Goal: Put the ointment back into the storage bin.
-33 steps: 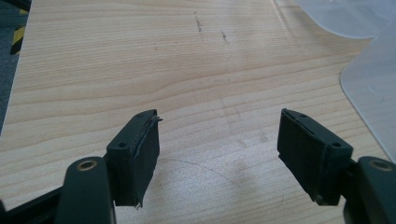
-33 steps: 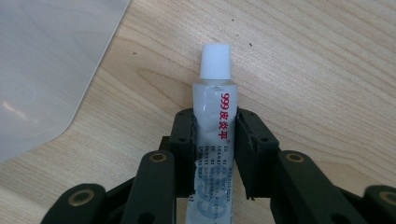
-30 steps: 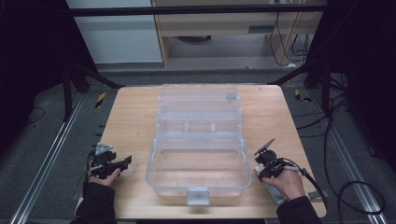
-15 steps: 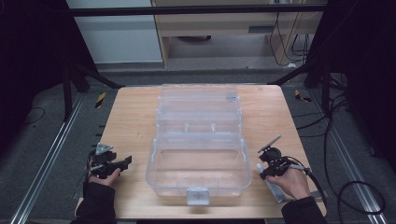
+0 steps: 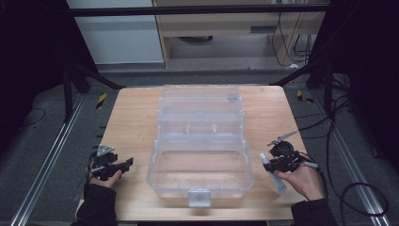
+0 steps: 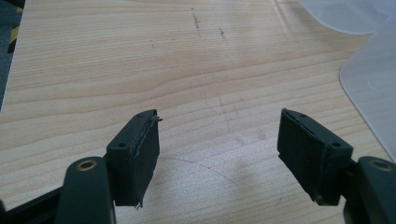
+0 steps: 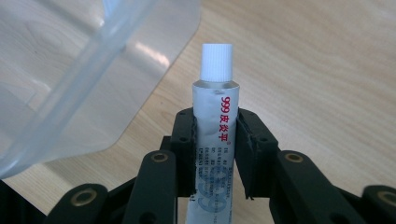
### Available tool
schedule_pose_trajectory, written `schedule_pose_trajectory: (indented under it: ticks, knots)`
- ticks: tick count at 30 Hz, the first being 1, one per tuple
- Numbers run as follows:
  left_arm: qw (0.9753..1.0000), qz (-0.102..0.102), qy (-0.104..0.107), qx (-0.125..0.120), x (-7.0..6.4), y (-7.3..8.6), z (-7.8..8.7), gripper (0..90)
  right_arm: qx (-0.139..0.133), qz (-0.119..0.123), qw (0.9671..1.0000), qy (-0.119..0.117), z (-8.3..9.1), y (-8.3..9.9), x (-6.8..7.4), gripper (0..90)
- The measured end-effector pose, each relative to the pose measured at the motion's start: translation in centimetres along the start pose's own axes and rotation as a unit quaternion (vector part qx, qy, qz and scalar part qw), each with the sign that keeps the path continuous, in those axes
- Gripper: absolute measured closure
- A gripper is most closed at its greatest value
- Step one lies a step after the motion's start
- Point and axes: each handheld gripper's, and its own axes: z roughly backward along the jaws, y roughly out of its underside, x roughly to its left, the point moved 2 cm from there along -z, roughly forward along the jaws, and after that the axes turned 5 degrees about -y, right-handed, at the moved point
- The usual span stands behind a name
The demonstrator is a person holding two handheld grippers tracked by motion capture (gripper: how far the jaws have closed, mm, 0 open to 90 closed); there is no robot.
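The right gripper (image 7: 215, 154) is clamping its two black pads (image 7: 184, 149) against the sides of a silver tube (image 7: 215, 121) with a white ribbed cap, the tube's lower end running out of the right gripper view behind the jaws and only part of its red print legible. The left gripper (image 6: 219, 156) is holding its jaws wide apart over the bare wooden table (image 6: 140, 60), gripping nothing. In the high view the tube (image 5: 273, 173) is sitting just beside the right wall of the open clear plastic box (image 5: 201, 155), whose near edge is blurring in the right gripper view.

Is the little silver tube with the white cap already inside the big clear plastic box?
No, the silver tube with the white cap is clamped between the right gripper jaws, over the wooden table beside the clear plastic box.
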Motion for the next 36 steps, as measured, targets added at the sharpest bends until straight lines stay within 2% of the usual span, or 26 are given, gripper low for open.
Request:
schedule_pose_trajectory:
  ticks: [3, 14, 19, 29, 36]
  knots:
    - [1.0, -0.001, 0.0, 0.002, 0.0, 0.0, 0.0, 29.4, -0.02, 0.004, 0.9998, -0.002, 0.5, -0.4, 0.0, 70.1]
    - [1.0, -0.002, 0.002, 0.004, 0.0, 0.0, -0.1, 29.5, -0.062, 0.017, 0.9979, -0.008, 2.8, -2.0, 0.4, 70.1]
    - [1.0, -0.003, 0.003, 0.006, 0.0, 0.0, -0.1, 29.5, -0.079, 0.039, 0.996, -0.013, 4.2, -3.2, 1.0, 70.1]
    - [0.9999, -0.005, 0.004, 0.008, -0.1, 0.1, -0.2, 29.5, -0.088, 0.102, 0.9905, -0.026, 5.8, -5.7, 2.6, 70.1]
    - [0.9999, -0.005, 0.005, 0.009, -0.1, 0.1, -0.2, 29.5, -0.091, 0.153, 0.9833, -0.04, 6.3, -7.6, 4.3, 70.1]
